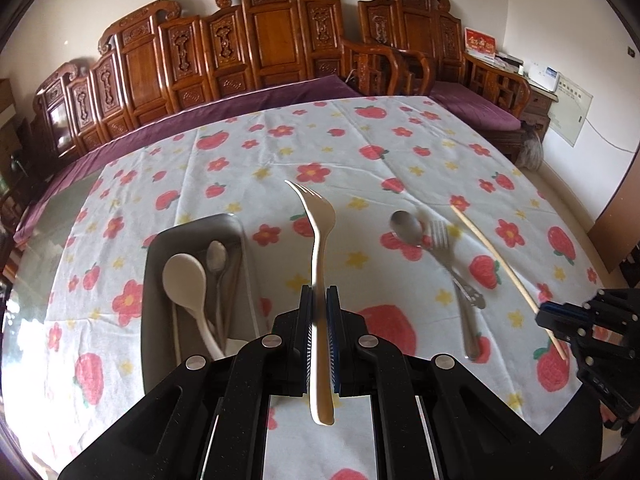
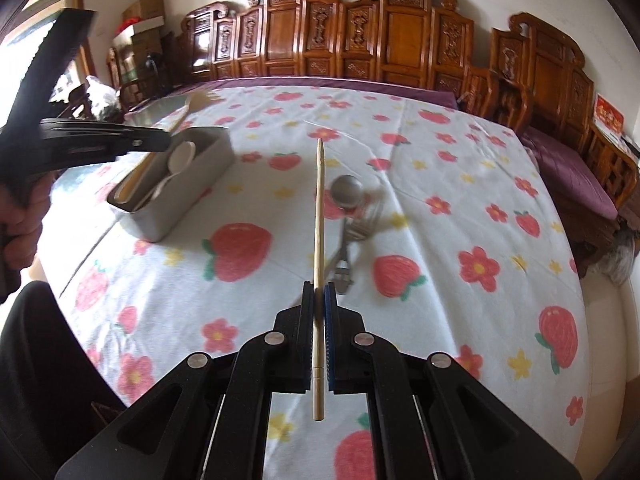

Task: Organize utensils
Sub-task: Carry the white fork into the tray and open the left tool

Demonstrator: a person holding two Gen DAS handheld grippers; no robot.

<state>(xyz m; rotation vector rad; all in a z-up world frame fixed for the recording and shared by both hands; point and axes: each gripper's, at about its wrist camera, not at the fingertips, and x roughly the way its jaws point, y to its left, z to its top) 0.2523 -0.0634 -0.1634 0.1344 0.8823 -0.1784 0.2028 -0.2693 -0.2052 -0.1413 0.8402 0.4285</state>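
A cream fork (image 1: pixel 318 264) and chopstick (image 2: pixel 319 240) are gripped; two spoons are binned in the tray (image 1: pixel 154 280); beside it, metal spoon (image 1: pixel 406 227) and fork (image 1: pixel 452 268) remain.

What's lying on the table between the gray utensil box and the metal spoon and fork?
Nothing: in the right wrist view, only bare flowered tablecloth lies between the gray box and the metal spoon and fork.

A white cloth (image 1: pixel 256 152) with red strawberries and flowers lies under the gripper, and far ahead of it stand brown carved wooden chairs (image 1: pixel 276 40) with a purple cushion (image 1: pixel 476 110).
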